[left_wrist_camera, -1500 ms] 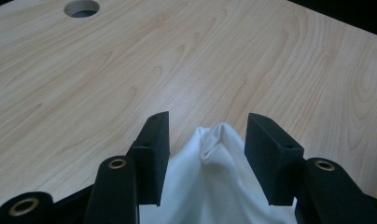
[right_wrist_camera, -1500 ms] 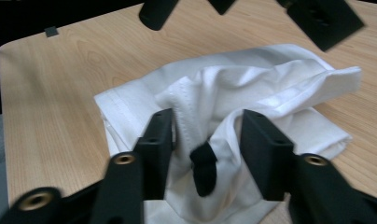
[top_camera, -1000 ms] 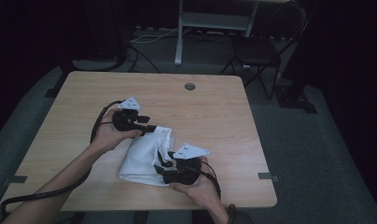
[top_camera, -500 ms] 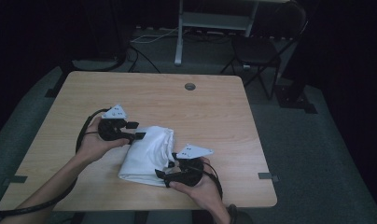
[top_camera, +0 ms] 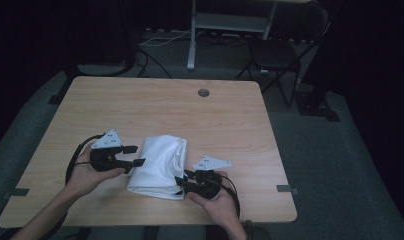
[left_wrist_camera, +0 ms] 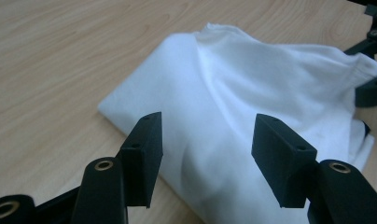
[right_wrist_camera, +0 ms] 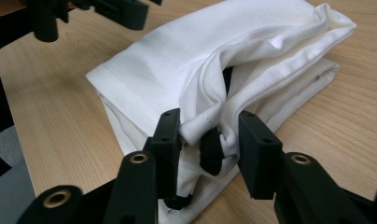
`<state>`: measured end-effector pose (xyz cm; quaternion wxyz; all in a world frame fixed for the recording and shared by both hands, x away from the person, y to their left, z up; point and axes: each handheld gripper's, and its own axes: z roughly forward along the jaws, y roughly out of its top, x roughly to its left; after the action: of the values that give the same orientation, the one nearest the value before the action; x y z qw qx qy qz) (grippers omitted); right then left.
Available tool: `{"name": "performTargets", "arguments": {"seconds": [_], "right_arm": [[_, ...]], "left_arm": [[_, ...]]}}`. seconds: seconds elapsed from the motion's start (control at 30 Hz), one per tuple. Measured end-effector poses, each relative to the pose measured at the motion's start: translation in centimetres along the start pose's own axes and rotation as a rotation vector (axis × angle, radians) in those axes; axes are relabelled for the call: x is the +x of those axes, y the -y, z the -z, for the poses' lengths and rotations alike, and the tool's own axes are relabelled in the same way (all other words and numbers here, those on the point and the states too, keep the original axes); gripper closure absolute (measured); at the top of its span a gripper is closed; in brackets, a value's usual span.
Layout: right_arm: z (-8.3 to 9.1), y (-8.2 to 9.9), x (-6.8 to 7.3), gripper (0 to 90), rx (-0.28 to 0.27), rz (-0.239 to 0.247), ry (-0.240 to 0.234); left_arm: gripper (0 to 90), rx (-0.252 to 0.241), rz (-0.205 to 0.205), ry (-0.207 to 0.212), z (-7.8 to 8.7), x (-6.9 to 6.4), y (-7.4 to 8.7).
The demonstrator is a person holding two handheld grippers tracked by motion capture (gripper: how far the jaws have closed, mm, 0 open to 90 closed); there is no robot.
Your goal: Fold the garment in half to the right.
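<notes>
- White cloth (top_camera: 159,165) lay folded into a thick bundle at the near middle of the table (top_camera: 230,115).
- Left tongs (top_camera: 135,156) stood open and empty at its left edge, jaws having just widened.
- Right tongs (right_wrist_camera: 209,135) had just closed on a loose near-right fold.
- Folding looked mostly done; that corner remained untidy.

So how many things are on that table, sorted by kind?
White folded cloth: 1
Hand-held grippers, black: 2, the left hand-held gripper beside the cloth, the right hand-held gripper at its near corner
Round grommet set in the tabletop: 1
Total: 4
</notes>
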<state>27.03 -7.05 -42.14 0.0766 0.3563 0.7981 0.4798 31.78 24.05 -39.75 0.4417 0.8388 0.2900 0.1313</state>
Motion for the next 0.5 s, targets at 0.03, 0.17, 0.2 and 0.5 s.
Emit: {"name": "performTargets", "arguments": {"seconds": [0.03, 0.17, 0.2, 0.5], "right_arm": [[0.0, 0.0, 0.0, 63.5, 0.0, 0.001, 0.002], [0.0, 0.1, 0.0, 63.4, -0.003, 0.01, 0.016], [0.0, 0.1, 0.0, 63.3, -0.002, 0.011, 0.018], [0.0, 0.2, -0.1, 47.9, 0.024, -0.008, 0.04]], "left_arm": [[42.5, -0.005, 0.005, -0.001, 0.1, -0.1, 0.3], [39.9, -0.027, 0.016, -0.011, 0.6, -0.3, 1.0], [38.6, -0.033, 0.021, -0.013, 0.7, -0.4, 1.2], [36.3, -0.048, 0.0, -0.038, 1.4, -1.8, 2.3]]}}
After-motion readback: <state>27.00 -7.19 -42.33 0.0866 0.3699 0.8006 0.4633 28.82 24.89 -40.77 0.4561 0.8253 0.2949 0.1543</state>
